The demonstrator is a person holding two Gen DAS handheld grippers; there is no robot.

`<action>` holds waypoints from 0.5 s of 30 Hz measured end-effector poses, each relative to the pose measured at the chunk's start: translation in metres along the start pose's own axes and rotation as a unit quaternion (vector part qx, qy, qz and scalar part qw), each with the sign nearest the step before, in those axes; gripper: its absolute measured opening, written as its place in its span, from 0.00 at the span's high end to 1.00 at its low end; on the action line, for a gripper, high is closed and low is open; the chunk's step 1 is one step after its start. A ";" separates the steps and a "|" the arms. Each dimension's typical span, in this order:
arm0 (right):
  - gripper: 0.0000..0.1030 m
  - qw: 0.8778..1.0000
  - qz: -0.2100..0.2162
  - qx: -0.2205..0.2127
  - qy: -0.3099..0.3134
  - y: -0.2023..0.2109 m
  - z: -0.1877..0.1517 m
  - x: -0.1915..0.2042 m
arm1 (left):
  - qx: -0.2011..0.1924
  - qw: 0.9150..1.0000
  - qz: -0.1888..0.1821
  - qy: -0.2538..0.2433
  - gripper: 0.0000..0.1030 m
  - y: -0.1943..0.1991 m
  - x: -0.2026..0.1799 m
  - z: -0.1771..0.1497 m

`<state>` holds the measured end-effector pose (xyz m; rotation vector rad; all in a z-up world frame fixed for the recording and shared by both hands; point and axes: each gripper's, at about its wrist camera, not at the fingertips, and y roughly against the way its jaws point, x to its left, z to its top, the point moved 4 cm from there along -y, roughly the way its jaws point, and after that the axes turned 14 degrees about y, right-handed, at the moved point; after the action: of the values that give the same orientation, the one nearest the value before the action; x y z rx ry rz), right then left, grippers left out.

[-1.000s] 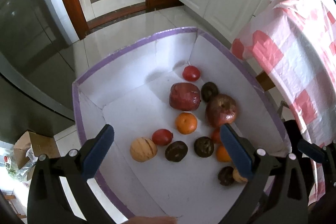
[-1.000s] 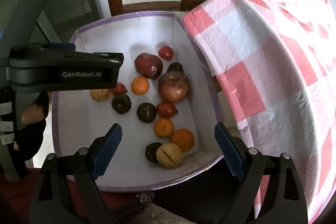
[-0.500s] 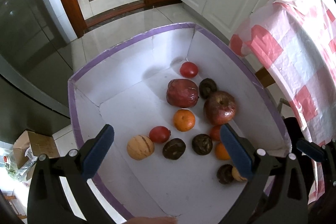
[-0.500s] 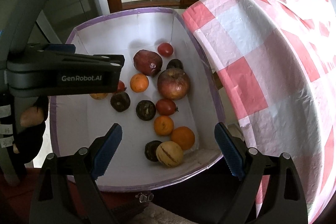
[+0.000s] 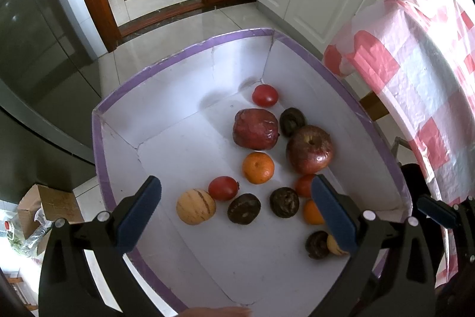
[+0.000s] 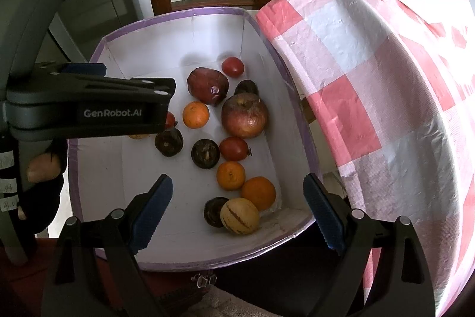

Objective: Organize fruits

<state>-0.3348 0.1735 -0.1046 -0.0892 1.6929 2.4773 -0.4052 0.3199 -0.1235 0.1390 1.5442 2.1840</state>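
Blue-padded left gripper [image 5: 236, 210] and right gripper [image 6: 237, 211] both spread wide, holding nothing, hovering above the white purple-rimmed box [image 5: 184, 55]. Nearest the right gripper, between its fingers: striped yellow melon [image 6: 239, 216], touching a dark fruit [image 6: 214, 211] and an orange [image 6: 257, 193]. Farther ahead: tomato [image 6: 234, 149], big apple [image 6: 244, 115], pomegranate [image 6: 207, 86]; checked cloth [image 6: 386, 79] to its right.

1. "GenRobot.AI" in pale letters stands on the black side of the left gripper [image 6: 89, 109], at the middle left of the right wrist view.
2. Small white tags at the far left edge carry digits too blurred to read.
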 end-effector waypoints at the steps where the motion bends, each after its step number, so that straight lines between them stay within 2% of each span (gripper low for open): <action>1: 0.16 1.000 0.000 0.000 0.000 0.000 0.000 0.000 | 0.000 1.000 0.000 0.000 0.02 0.000 0.000 0.000; 15: 0.16 1.000 0.002 0.006 -0.002 -0.003 -0.001 0.000 | 0.000 1.000 -0.001 -0.001 0.02 0.000 -0.001 -0.001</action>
<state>-0.3341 0.1734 -0.1080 -0.0781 1.7079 2.4686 -0.4048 0.3193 -0.1240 0.1401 1.5432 2.1810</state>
